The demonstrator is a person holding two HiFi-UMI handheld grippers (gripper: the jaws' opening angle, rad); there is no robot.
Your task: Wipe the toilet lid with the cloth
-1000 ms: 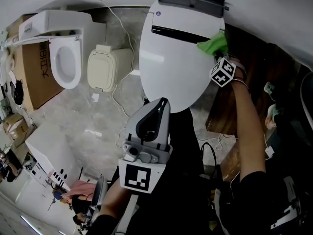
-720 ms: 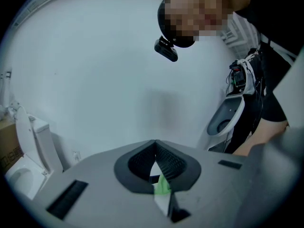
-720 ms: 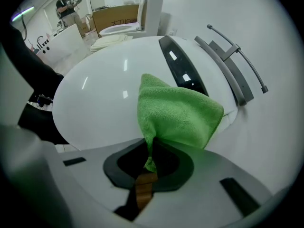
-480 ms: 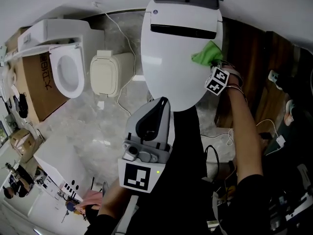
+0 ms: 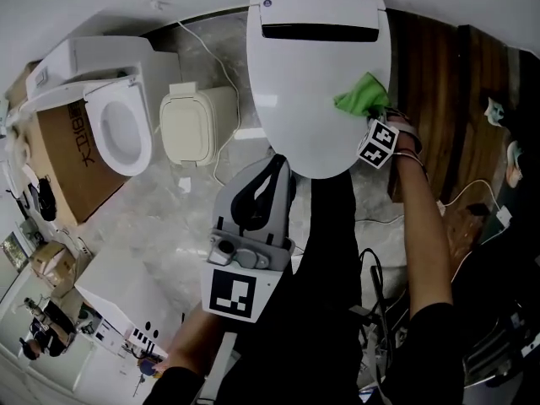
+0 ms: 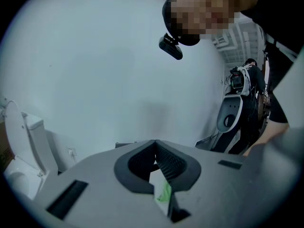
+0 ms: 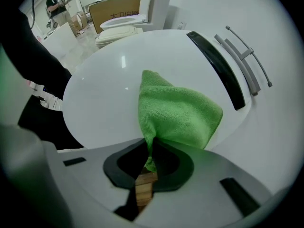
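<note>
1. 2 grippers show in the head view. The right gripper reaches to the right edge of the toilet lid, while the left gripper hangs above the lid's rounded front end, clear of it.
2. The lid is closed and lies flat. Its long axis runs from the hinge end at the top of the head view, where a dark strip crosses it, down to the narrow front end nearest the person.
3. The green cloth lies on the lid's right side, about midway along its length and below the dark strip.
4. In the right gripper view, the right gripper has its jaws pressed together on 1 gathered corner of the cloth. From that pinch the cloth fans out over the lid, and its free peak points away from the jaws across the white surface.
5. In the left gripper view, the left gripper has its jaw tips meeting, with nothing between them.
6. A small blue round mark sits at the lid's hinge end, too small to read.
7. Left of the lid stand a second toilet with its seat open, a beige seat unit on the floor, and a cardboard box whose dark print I cannot read.
</note>
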